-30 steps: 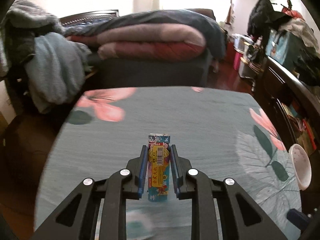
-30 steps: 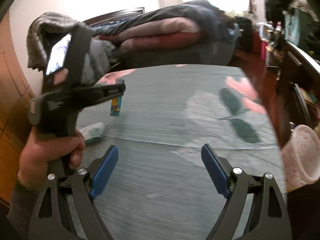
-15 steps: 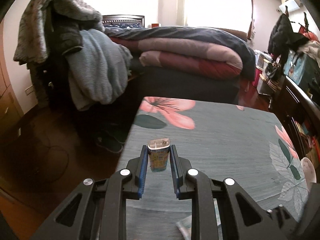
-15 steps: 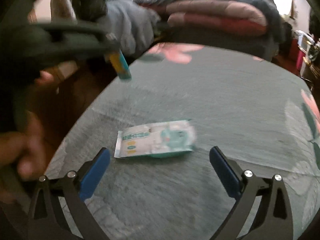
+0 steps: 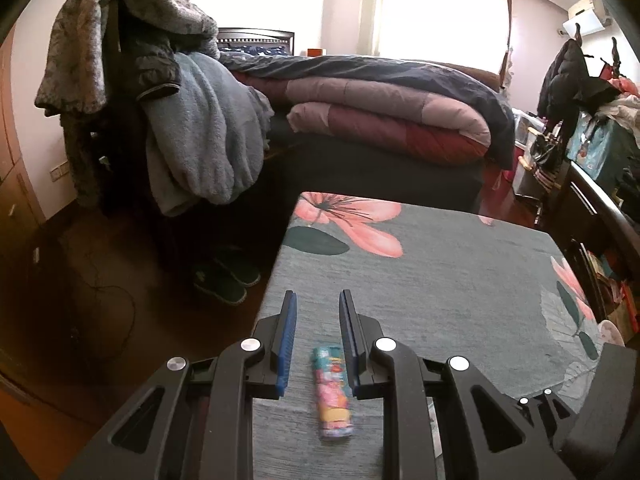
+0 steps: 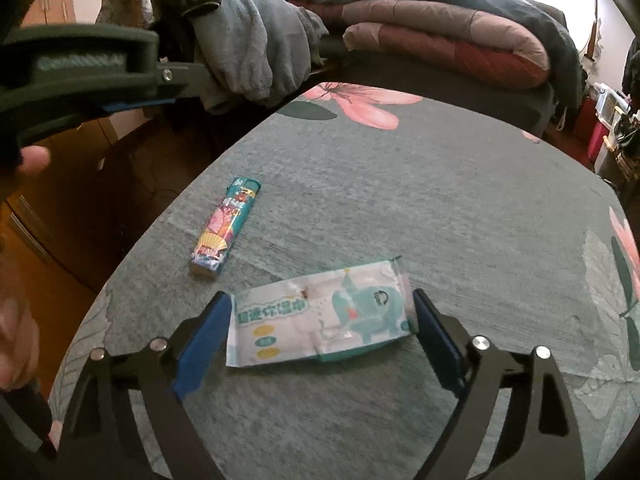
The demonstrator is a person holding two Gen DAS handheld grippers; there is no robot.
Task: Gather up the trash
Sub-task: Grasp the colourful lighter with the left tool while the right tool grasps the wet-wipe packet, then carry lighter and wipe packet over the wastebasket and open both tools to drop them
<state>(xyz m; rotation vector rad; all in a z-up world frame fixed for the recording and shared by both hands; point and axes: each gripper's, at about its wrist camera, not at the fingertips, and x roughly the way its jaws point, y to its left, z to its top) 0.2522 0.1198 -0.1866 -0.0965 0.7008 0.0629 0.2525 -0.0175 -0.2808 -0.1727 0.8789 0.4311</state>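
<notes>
Leftmost in the left wrist view, a rack draped with grey and blue garments (image 5: pixel 192 128) stands on the dark wooden floor, with a pair of dark shoes (image 5: pixel 224 280) beneath it. Next comes the bench (image 5: pixel 440 288), covered by a grey-green cloth printed with pink flowers. The left tool (image 5: pixel 318 300) hangs over the bench's near left corner, released. Its blue pads stand a narrow gap apart with nothing between them. A colourfully printed lighter (image 5: pixel 333 392) lies flat on the cloth below the tool, lengthwise along the fingers and touched by neither. Behind the bench is a bed (image 5: pixel 380 168) stacked with folded quilts (image 5: pixel 392 116) in mauve, red and navy. Cluttered furniture lines the right wall.

From the right wrist view, a person's hand (image 6: pixel 16 320) shows blurred at the left edge, holding the left tool high above the bench's corner. The lighter rests near the bench's left edge, well clear of that tool. Just beside it, toward the camera, a white and teal wipes packet (image 6: pixel 320 316) lies flat. The right tool (image 6: pixel 322 304) straddles the packet widthwise. Its jaws have just been closing, and the blue pads now meet the packet's two short ends, grasping it while it rests on the cloth.
</notes>
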